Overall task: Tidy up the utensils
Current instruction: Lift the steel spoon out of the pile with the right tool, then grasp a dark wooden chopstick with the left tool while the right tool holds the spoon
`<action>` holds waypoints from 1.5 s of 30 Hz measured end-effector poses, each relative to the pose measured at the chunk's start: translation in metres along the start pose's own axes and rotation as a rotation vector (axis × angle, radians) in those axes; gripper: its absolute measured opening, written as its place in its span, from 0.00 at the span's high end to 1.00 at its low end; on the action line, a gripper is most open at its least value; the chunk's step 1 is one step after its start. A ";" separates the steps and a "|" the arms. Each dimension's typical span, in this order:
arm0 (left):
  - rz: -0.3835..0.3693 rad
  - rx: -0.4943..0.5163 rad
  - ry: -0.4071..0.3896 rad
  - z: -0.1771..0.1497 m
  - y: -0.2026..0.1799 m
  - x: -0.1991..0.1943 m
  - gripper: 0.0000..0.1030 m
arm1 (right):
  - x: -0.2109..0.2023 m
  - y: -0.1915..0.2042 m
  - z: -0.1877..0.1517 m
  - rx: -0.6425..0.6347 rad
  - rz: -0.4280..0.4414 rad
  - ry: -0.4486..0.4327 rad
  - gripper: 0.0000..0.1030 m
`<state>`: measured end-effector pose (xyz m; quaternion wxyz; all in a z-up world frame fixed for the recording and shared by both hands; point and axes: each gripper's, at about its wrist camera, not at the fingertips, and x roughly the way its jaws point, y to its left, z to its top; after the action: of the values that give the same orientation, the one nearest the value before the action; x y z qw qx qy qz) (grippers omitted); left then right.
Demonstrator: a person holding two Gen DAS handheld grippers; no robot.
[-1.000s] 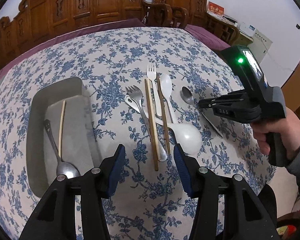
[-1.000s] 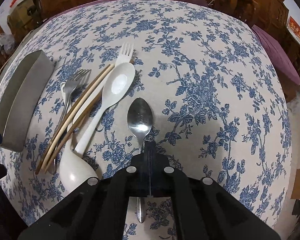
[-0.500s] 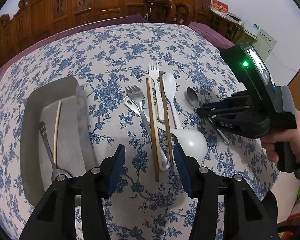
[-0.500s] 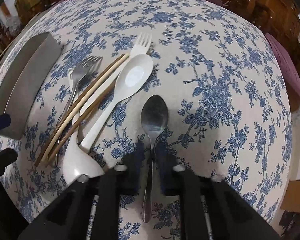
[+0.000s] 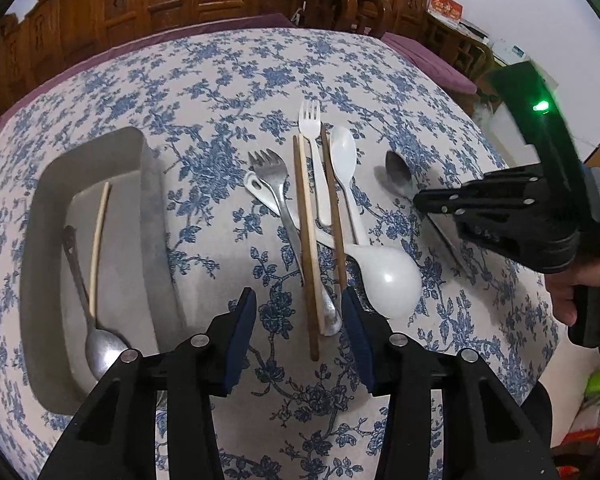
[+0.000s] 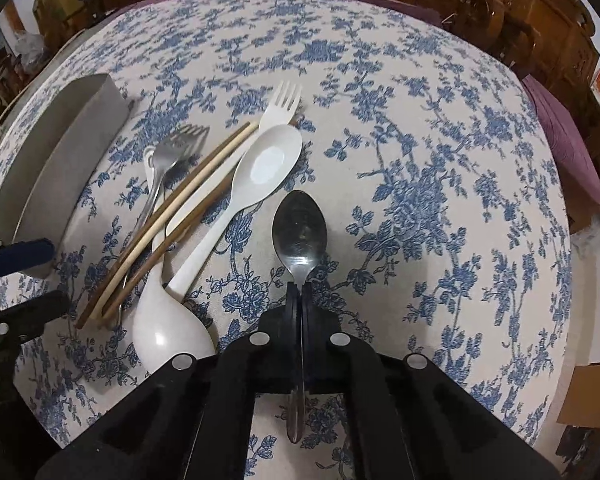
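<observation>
Our left tongs [image 5: 298, 320] are black with blue pads and silver screws; our right tongs [image 6: 301, 292] are all black, a green light glowing on their housing.

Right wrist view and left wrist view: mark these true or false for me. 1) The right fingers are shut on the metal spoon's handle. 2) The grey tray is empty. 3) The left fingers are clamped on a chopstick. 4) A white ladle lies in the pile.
1) True: the right gripper is shut on the metal spoon.
2) False: the grey tray holds a spoon and a pale chopstick.
3) False: the left gripper stands open around the pile's near ends.
4) True: white ladle.
</observation>
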<state>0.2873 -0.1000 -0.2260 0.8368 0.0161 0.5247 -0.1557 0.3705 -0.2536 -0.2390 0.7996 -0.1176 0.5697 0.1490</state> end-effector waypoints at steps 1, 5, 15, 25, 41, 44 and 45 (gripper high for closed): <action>-0.004 0.004 0.007 0.001 -0.001 0.003 0.60 | -0.003 -0.001 0.000 0.002 0.004 -0.006 0.98; -0.019 0.010 0.039 0.002 -0.003 0.013 0.74 | -0.014 -0.005 -0.001 0.012 0.015 -0.036 0.98; 0.006 0.021 0.083 0.004 -0.002 0.035 0.86 | -0.024 0.000 -0.008 0.006 0.049 -0.063 0.97; 0.009 0.032 0.097 0.008 -0.001 0.040 0.86 | -0.029 0.007 -0.010 -0.001 0.061 -0.075 0.97; -0.003 0.019 0.036 0.003 0.012 0.011 0.96 | -0.058 0.024 -0.011 0.007 0.071 -0.121 0.97; -0.005 0.012 -0.004 0.003 0.018 -0.009 0.96 | -0.067 0.032 -0.005 0.003 0.075 -0.137 0.97; -0.004 0.011 -0.013 0.003 0.020 -0.014 0.96 | -0.070 0.036 -0.003 0.000 0.077 -0.144 0.97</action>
<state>0.2902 -0.0787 -0.2152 0.8398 0.0187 0.5182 -0.1605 0.3330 -0.2291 -0.1744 0.8322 -0.0843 0.5149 0.1878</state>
